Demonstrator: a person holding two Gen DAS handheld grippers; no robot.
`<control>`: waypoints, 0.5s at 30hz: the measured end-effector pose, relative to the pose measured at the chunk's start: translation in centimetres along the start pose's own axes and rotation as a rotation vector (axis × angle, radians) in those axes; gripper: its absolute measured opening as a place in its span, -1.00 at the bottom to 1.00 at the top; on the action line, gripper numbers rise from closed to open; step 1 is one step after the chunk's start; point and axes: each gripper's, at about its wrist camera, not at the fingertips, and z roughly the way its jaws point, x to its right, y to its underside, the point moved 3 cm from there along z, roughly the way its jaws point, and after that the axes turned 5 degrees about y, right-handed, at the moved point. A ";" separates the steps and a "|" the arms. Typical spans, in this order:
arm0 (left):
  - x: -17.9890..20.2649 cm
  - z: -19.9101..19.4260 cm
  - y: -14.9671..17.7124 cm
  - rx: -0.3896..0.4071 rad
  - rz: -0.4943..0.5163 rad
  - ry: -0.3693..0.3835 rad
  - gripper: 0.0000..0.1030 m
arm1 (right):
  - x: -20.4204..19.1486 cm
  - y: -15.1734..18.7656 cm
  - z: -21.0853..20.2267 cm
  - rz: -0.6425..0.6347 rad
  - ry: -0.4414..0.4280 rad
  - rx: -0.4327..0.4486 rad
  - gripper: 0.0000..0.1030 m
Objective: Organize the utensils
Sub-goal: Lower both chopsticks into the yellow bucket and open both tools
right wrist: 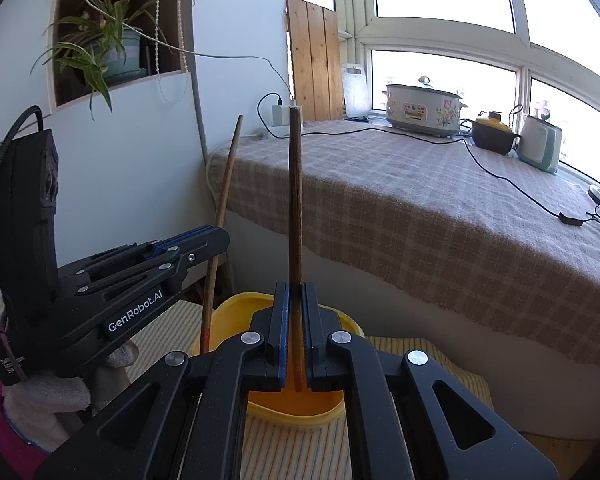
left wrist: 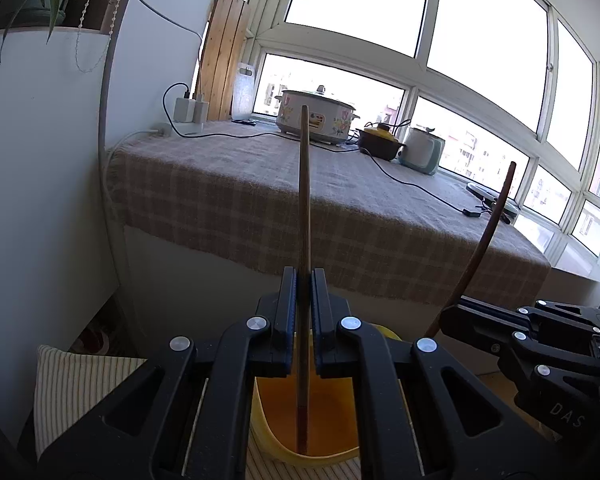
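My left gripper point(left wrist: 303, 276) is shut on a brown wooden chopstick point(left wrist: 304, 200) that stands upright, its lower end inside a yellow holder point(left wrist: 300, 456) just below. My right gripper point(right wrist: 296, 288) is shut on a second brown chopstick point(right wrist: 295, 200), also upright, its lower tip inside the same yellow holder point(right wrist: 296, 410). The right gripper point(left wrist: 444, 316) shows at the right of the left wrist view with its chopstick point(left wrist: 488, 236). The left gripper point(right wrist: 220, 236) shows at the left of the right wrist view with its chopstick point(right wrist: 222, 216).
The holder stands on a striped cloth point(right wrist: 292, 448). Behind is a ledge with a checked blanket point(left wrist: 340, 208) carrying a floral cooker point(left wrist: 316, 114), a brown pot point(left wrist: 380, 142), a pale kettle point(left wrist: 422, 150) and cables. A white wall point(left wrist: 40, 180) is at left.
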 end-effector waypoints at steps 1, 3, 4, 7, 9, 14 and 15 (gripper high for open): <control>0.0 -0.1 0.1 0.001 0.001 -0.001 -0.91 | 0.0 0.2 0.0 -0.002 -0.001 -0.006 -0.92; 0.0 -0.2 0.3 -0.005 0.000 0.002 -0.91 | -0.1 0.7 -0.1 -0.008 0.002 -0.014 -0.92; 0.0 -0.2 0.5 -0.009 0.003 0.002 -0.91 | -0.2 0.9 -0.2 -0.012 0.004 -0.016 -0.92; 0.3 -0.2 0.9 -0.018 0.013 0.003 -0.91 | -0.3 1.5 -0.3 -0.023 0.017 -0.019 -0.92; 0.6 -0.2 1.2 -0.022 0.021 0.004 -0.91 | -0.2 1.7 -0.4 -0.027 0.027 -0.022 -0.92; 1.0 0.2 2.0 -0.039 0.020 0.004 -0.91 | 0.0 2.4 -0.2 -0.018 0.030 -0.038 -0.92; 1.1 0.3 2.2 -0.045 0.021 0.005 -0.91 | 0.1 2.6 -0.2 -0.019 0.031 -0.043 -0.92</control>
